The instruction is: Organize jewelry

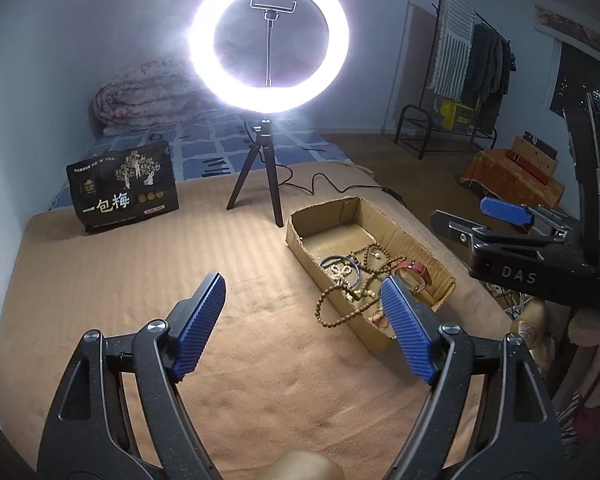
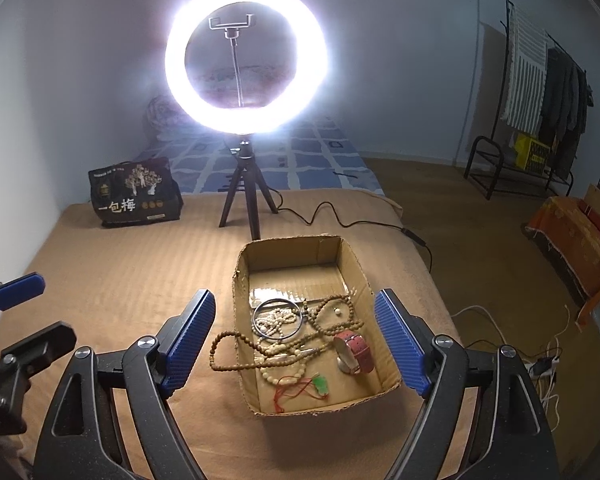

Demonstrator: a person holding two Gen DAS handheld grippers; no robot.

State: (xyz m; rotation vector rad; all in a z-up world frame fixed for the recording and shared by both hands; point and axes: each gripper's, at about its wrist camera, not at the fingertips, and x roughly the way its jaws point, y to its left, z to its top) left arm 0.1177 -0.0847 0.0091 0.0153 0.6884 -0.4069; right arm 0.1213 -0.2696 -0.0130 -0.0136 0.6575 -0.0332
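Jewelry, mixed lot, is being kept in a shallow, open-topped brown cardboard box that is resting on a tan ribbed blanket spread over a bed. Listed inside the box: a long strand of brown wooden prayer beads, which is being draped over the near-left wall so that a loop is lying outside on the blanket; a thin silver metal bangle; a strand of pale cream beads; a red-strapped wristwatch with a silver case; and a small green pendant on a red cord, lying nearest the front wall. In the left wrist view the same box is being seen to the right of the left gripper, with the brown beads spilling over its side. Both tools are being held above the blanket with nothing between their blue ribbed pads: the jaws of the left gripper are standing wide apart over bare blanket, and those of the right gripper are likewise spread, framing the box without touching it. Behind the box, a lit white ring light on a small black tripod is being powered through a black cable trailing across the blanket, and a black printed snack bag with white characters is standing upright at the far left.
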